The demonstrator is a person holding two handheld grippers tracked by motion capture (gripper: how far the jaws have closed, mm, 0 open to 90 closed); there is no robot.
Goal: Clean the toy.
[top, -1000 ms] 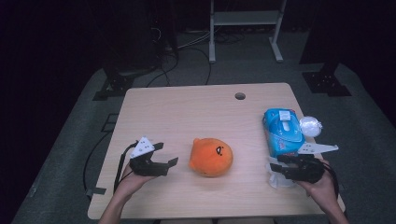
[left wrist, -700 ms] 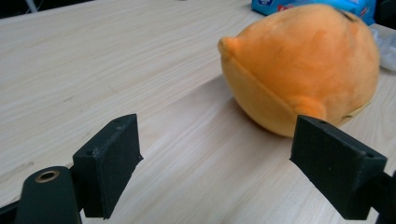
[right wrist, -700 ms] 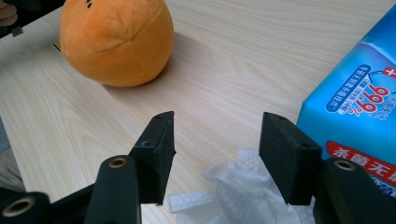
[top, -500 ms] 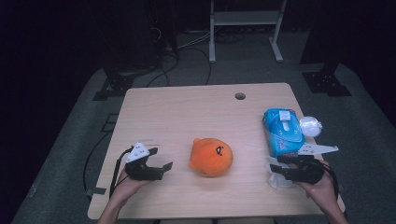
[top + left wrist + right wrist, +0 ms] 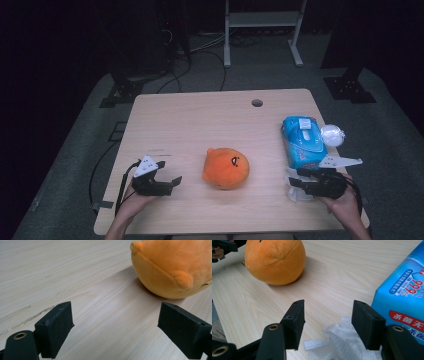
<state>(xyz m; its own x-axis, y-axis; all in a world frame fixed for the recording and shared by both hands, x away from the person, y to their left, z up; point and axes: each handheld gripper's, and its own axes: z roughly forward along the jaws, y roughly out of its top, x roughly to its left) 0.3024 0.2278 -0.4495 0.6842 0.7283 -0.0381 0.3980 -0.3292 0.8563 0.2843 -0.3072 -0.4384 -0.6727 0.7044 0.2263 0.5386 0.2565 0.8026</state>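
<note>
An orange plush toy (image 5: 226,167) lies in the middle of the wooden table (image 5: 200,120). My left gripper (image 5: 174,181) rests low by the front left edge and points at the plush (image 5: 172,267), a short way from it. Its jaws have just been opening; the left gripper (image 5: 115,330) is open with only bare wood between its pads. My right gripper (image 5: 294,183) sits at the front right, open, over a crumpled white tissue (image 5: 298,193). In the right gripper view the tissue (image 5: 342,342) lies between the spread jaws of the right gripper (image 5: 328,322), untouched by the pads.
A blue pack of wet wipes (image 5: 302,142) lies just behind the right gripper, and it also rises at the right in the right gripper view (image 5: 404,297). A white crumpled ball (image 5: 332,135) sits beside it. A cable hole (image 5: 257,103) is near the far edge.
My left gripper has sunk and drawn back toward the front edge of the table, its jaws a little wider. The right gripper, plush and wipes pack have not moved.
</note>
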